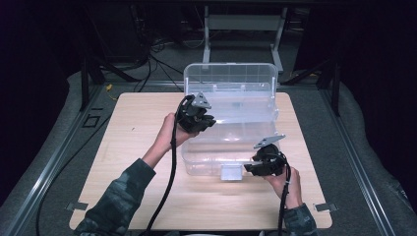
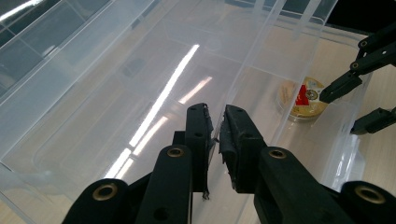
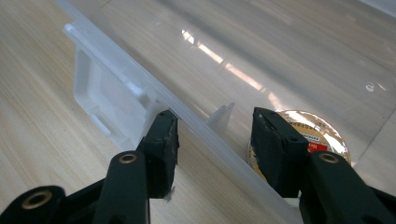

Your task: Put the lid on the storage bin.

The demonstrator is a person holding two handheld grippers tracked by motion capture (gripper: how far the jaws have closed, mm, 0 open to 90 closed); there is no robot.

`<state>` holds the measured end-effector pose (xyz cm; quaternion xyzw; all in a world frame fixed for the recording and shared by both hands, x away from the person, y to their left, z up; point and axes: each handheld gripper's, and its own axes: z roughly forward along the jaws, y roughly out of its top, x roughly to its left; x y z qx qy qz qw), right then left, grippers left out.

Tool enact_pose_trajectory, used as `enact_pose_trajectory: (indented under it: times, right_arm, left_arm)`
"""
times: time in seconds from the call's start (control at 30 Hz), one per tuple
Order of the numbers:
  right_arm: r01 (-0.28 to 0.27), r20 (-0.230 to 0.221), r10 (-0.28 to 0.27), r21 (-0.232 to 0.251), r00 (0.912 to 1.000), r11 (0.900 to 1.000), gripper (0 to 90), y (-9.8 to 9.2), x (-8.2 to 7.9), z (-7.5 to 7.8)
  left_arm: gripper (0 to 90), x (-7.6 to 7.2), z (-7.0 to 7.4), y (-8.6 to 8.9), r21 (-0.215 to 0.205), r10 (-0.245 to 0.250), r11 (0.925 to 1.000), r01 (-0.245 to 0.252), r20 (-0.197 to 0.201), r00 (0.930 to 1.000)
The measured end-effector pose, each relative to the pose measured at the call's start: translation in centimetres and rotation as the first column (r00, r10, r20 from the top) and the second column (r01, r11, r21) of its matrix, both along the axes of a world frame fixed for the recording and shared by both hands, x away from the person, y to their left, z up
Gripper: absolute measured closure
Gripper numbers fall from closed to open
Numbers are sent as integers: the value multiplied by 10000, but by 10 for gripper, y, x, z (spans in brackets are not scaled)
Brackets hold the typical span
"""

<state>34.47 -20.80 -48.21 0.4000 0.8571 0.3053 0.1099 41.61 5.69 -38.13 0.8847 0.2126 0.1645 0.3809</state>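
Box [image 1: 231, 142] rim straddled by right gripper [image 3: 215, 135] — fingers apart; left gripper [image 2: 217, 133] clenched empty.

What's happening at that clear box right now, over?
Left gripper shut, over the clear box. Right gripper open, jaws astride its front rim. Round tin inside. Nothing in the way.

Clear plastic bin [image 1: 231, 123] on table, lid up, yellow round tin [image 2: 303, 99] inside.
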Motion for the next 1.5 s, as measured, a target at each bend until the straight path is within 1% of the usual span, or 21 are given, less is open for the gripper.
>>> enact_pose_trajectory:
  times: [0.47, 0.67, 0.77, 0.97, 1.07, 1.2, 1.37, 1.5]
  right_arm:
    - [-4, -5, 4, -1, 10000, 10000, 516, 0, 0, 0]
    - [-3, 4, 3, -6, 10000, 10000, 516, 0, 0, 0]
    - [6, 3, -6, 0, 10000, 10000, 516, 0, 0, 0]
    - [-2, 2, 2, -12, 10000, 10000, 516, 0, 0, 0]
    - [0, -3, 0, -15, 10000, 10000, 515, 0, 0, 0]
    - [3, -35, -3, -25, 10000, 10000, 514, 0, 0, 0]
    - [1, -89, -1, -13, 10000, 10000, 513, 0, 0, 1]
    - [-18, -116, 18, -3, 9999, 10000, 512, 0, 1, 1]
  left_arm:
    - [803, -10, -4, 0, 54, -99, 9999, 99, -23, 9999]
    - [803, -16, -7, 0, 54, -137, 9999, 137, 61, 9999]
    - [802, -19, -9, 0, -38, -111, 9999, 112, 66, 9999]
    - [801, -25, -13, 1, -87, -101, 9999, 102, 192, 9998]
    - [801, -26, -14, 2, -154, -136, 9998, 137, 68, 9999]
    - [801, -28, -16, 3, -193, -214, 9996, 214, 10, 9998]
    - [800, -33, -19, 3, -134, -214, 9997, 216, 144, 9997]
    - [798, -36, -21, 2, -174, -173, 9997, 178, 263, 9995]
